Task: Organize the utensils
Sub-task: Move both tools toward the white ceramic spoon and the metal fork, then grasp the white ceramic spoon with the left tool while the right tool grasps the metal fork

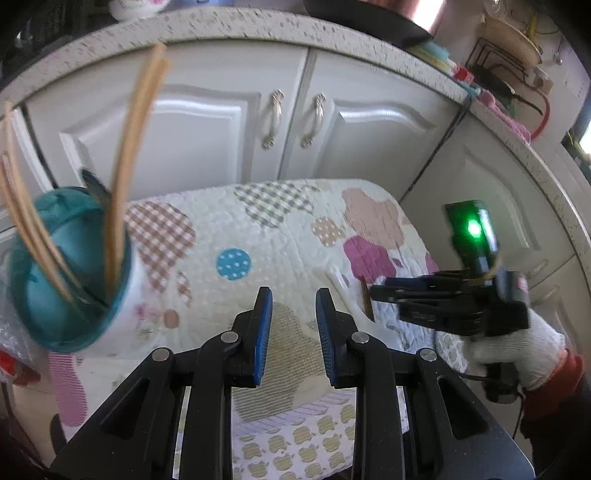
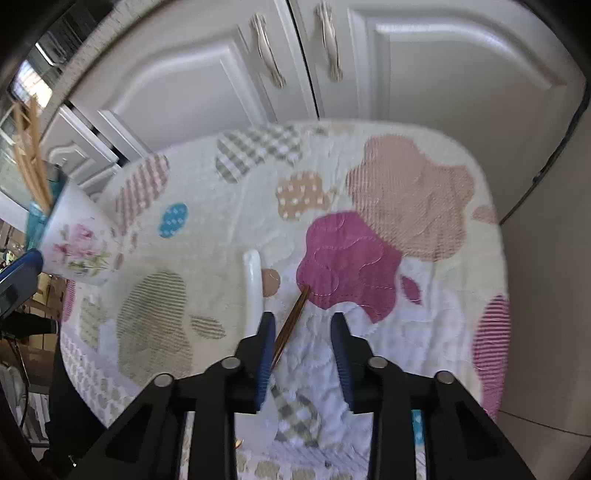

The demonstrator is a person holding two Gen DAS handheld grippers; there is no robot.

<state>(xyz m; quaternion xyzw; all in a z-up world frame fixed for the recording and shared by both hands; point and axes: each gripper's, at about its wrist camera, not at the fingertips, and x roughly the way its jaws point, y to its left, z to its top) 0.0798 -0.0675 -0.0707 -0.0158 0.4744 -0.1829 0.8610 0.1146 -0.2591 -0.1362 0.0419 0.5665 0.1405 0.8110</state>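
Note:
A white floral cup [image 1: 107,314] with a teal inside stands at the left of the quilted table and holds several wooden chopsticks [image 1: 125,177] and a dark utensil; it also shows in the right wrist view [image 2: 77,240]. My left gripper [image 1: 293,314] is open and empty, to the right of the cup. My right gripper [image 2: 303,332] is open just above the quilt; a brown chopstick [image 2: 291,321] lies against its left finger, next to a white spoon [image 2: 255,291]. The right gripper [image 1: 373,295] shows in the left wrist view, with the chopstick's tip at its fingertips.
The patchwork quilt [image 2: 406,192] covers a small table in front of white cabinet doors [image 1: 229,122]. A speckled countertop [image 1: 258,22] above carries a pan and clutter at the right. The quilt's front edge drops off near both grippers.

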